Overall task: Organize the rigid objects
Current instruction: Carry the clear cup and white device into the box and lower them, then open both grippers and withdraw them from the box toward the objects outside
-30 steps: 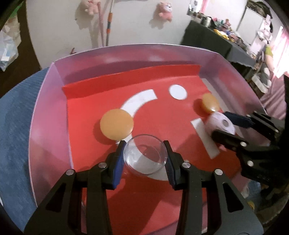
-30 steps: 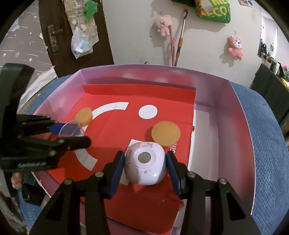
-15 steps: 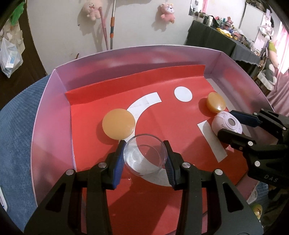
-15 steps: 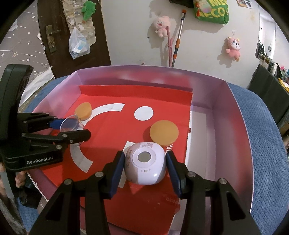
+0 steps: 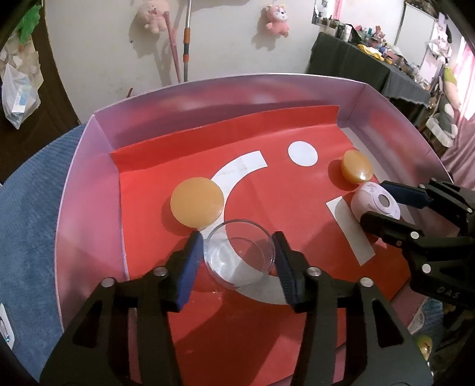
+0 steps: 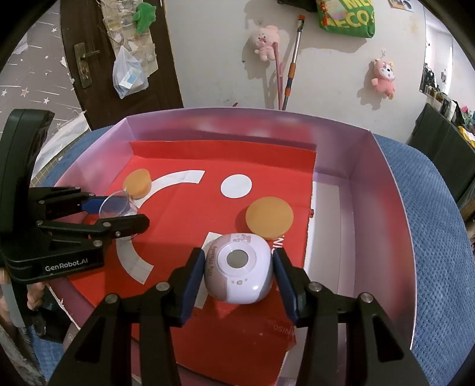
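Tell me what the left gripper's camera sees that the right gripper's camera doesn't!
Only the left wrist view shows the pink cloth at the room's edge, and it looks down into the clear cup. Only the right wrist view shows the door handle and the green bag on the wall. Both show the purple box, the red mat, the near orange disc, the far orange disc, the white gadget and both grippers. The left gripper has its jaws opening around the cup; the right gripper grips the gadget.
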Action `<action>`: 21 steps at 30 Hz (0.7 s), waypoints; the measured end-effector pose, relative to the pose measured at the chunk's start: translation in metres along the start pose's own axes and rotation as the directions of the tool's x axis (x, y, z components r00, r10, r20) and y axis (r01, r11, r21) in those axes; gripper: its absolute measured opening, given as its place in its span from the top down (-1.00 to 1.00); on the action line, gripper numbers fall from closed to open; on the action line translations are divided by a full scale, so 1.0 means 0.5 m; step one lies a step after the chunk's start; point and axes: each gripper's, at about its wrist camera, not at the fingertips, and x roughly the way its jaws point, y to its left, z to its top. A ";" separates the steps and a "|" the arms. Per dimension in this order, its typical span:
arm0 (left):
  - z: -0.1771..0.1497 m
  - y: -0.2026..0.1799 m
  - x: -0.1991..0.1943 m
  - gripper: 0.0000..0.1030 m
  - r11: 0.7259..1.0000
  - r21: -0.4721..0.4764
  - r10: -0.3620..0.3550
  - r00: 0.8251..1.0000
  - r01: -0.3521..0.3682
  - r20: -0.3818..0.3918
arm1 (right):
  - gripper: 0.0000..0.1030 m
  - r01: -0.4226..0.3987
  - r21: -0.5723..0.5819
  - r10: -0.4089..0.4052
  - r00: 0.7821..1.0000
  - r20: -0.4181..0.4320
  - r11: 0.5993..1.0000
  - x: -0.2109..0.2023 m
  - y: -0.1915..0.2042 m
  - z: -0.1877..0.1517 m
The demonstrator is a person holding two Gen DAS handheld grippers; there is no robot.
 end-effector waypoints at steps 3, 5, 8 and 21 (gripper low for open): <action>0.000 -0.004 -0.009 0.02 1.000 0.003 0.009 1.000 -0.009 0.019 | 0.01 -0.004 -0.002 0.004 1.000 0.001 1.000 -0.002 0.001 -0.001; 0.001 -0.004 -0.012 -0.04 1.000 0.000 0.005 1.000 -0.005 0.023 | 0.01 -0.006 -0.001 0.006 1.000 0.001 1.000 -0.003 0.001 -0.002; 0.002 -0.006 -0.018 -0.16 1.000 -0.001 0.006 0.999 -0.006 0.036 | 0.01 -0.011 0.000 0.011 1.000 0.000 1.000 -0.006 0.002 -0.002; 0.000 -0.024 -0.069 -0.35 0.999 0.017 0.030 0.995 -0.032 0.095 | -0.24 -0.017 -0.006 0.017 0.999 0.043 1.000 -0.054 0.008 -0.011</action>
